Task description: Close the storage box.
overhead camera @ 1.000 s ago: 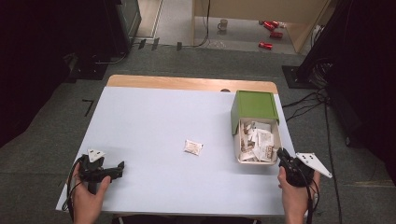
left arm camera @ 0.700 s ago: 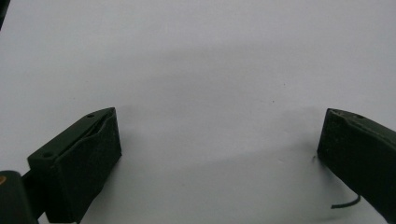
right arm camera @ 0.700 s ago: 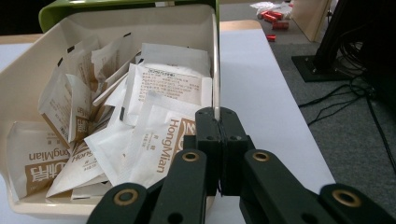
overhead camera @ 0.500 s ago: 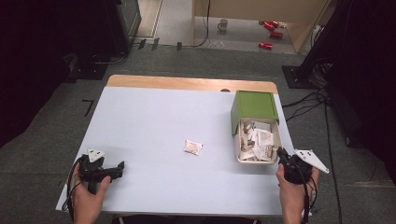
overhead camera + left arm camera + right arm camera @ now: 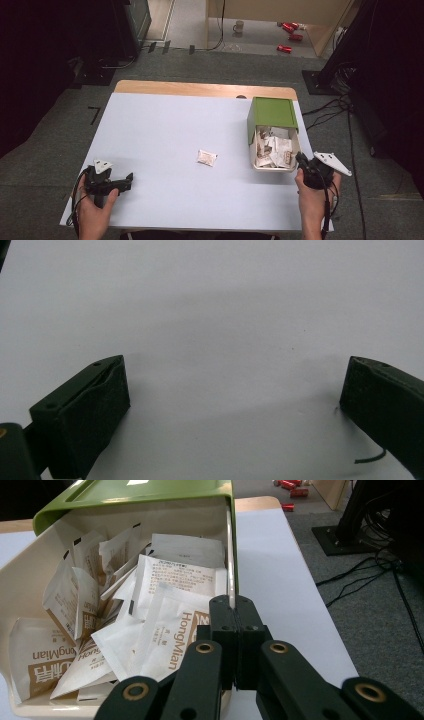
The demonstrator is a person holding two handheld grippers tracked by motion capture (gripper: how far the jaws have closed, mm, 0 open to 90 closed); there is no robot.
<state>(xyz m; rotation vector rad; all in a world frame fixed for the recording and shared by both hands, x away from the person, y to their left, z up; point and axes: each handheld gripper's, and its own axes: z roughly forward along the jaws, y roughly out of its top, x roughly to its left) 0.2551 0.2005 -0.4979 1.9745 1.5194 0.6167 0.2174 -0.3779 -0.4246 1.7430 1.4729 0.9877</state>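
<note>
A pale blue-white worktop [image 5: 165, 125] with a bare wooden strip along its 12 o'clock edge is seen standing on grey carpet. Dark equipment is ranged at the room's 9 and 3 o'clock sides, with black cables [image 5: 330, 107] trailed over the floor at 2 o'clock. Beyond the worktop, at 12 o'clock, a mug [image 5: 239, 26] and red cans [image 5: 290, 30] are left on a lighter floor.

At 7 o'clock on the worktop the left claw [image 5: 127, 181] is held low in a hand, its jaws released and spread wide over bare surface, with nothing between them. Near the middle a single small sachet [image 5: 206, 158] is laid flat, well apart from both claws. At 3 o'clock a cream box [image 5: 254, 150] with a green lid [image 5: 272, 112] is placed, filled with loose white and brown sachets [image 5: 165, 610]. Just beside its 5 o'clock corner the right claw [image 5: 300, 159] is held, clenched fully with its jaws pressed flat together and nothing gripped; they have just been closing.

The print on the sachets is partly covered by overlapping packets. From above, the right claw's tips are too small to be made out clearly, and whether they touch the box's rim cannot be told.
</note>
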